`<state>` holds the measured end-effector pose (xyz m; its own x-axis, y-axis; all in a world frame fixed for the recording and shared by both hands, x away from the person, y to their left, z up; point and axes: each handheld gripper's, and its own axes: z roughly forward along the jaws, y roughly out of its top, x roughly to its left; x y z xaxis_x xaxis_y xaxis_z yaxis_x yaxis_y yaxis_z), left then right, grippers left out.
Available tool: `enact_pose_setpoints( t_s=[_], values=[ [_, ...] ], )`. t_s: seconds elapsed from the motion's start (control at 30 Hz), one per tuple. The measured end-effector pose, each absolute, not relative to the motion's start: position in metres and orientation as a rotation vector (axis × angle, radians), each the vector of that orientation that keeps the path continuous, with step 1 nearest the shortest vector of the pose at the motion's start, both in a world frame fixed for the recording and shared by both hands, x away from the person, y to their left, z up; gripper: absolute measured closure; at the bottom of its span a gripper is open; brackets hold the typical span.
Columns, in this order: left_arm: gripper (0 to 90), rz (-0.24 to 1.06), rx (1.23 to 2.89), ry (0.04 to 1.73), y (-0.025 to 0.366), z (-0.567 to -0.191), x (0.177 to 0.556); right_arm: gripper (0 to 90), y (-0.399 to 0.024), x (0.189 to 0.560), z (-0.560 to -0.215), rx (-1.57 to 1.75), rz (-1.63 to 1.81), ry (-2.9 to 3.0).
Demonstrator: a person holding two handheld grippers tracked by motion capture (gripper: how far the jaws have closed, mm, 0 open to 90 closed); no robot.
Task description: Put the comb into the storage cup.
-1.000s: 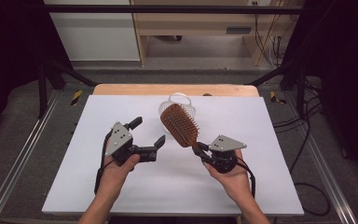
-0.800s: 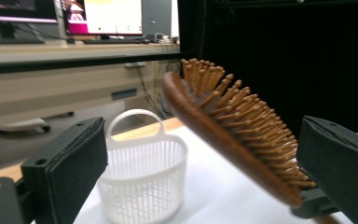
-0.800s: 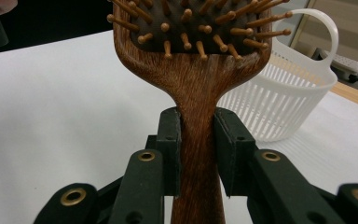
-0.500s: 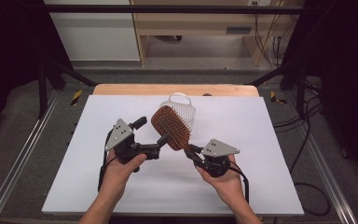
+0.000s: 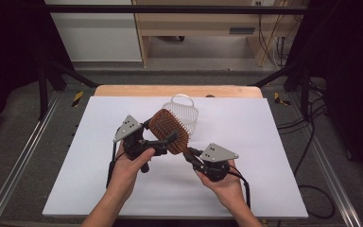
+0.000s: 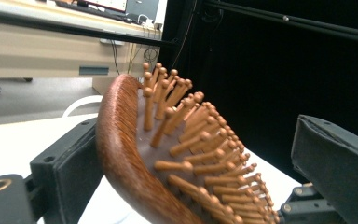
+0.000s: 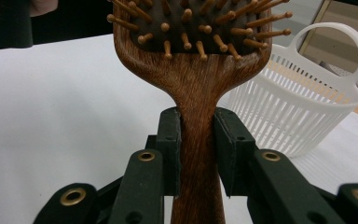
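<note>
Gripping the wooden handle of the hairbrush (image 7: 196,107), the right gripper (image 7: 198,154) has both black pads pressed against the narrow neck just below the bristle head, so the brush stands up and away from its jaws. No brand, label or lettering can be read on the brush, the grippers or the white basket (image 7: 298,93).

The left gripper (image 5: 163,142) straddles the brush head: one pad lies close against the curved wooden back, while the other stands well clear on the bristle side. Its jaws are wide and have just been closing a little with the head between them; whether the near pad actually touches the wood is hard to say from the left gripper view.

Seen from above, the brush (image 5: 170,131) hangs over the white table (image 5: 274,142) between the two grippers, its head toward the left one and its handle toward the right. The basket sits just beyond the brush head, on the far side of both grippers. Bare tabletop spreads to either side and toward the person, with the wooden far edge behind the basket
</note>
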<state>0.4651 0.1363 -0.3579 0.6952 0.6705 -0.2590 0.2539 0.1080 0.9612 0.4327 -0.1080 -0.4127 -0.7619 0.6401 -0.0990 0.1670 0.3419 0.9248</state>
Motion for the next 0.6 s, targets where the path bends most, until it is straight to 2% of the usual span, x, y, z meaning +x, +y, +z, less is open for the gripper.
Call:
enact_pose_setpoints(
  t_s=[0.43, 0.6],
  values=[
    [23.8, 0.307, 1.467, 0.850, 0.1401, -0.3590, 0.4710, 72.9, -0.1068, 0.4329, -0.4148, 0.714, 1.407, 2.134],
    [26.4, 0.294, 1.466, 0.868, 0.1400, -0.3590, 0.4741, 72.9, -0.1048, 0.4324, -0.4159, 0.713, 1.413, 2.134]
  ],
)
